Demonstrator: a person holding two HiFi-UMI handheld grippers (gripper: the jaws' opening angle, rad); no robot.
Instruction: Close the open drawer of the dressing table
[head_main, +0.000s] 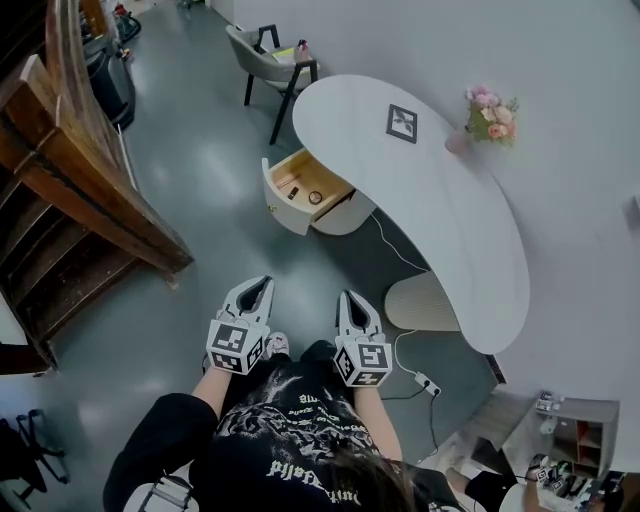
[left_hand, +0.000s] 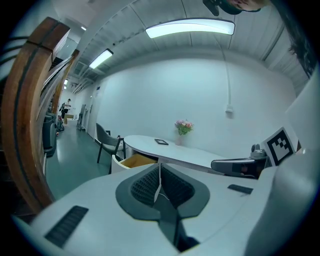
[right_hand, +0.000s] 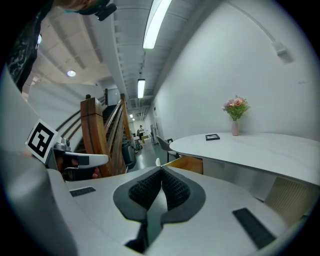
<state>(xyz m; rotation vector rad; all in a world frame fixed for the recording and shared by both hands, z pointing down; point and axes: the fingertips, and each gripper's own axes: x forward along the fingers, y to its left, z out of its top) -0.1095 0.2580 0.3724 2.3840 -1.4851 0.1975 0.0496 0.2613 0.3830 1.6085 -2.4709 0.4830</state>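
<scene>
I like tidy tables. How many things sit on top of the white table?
2: a vase of flowers by the wall, and a dark square frame just left of it. None seems hidden.

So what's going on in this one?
A person faces the curved white dressing table, holding the left gripper and the right gripper out in front. Both have their jaws shut with nothing between them. The wood-lined drawer stands pulled out at the end of the table near the chair. Neither gripper has reached it yet, so closing it is not yet under way.
</scene>
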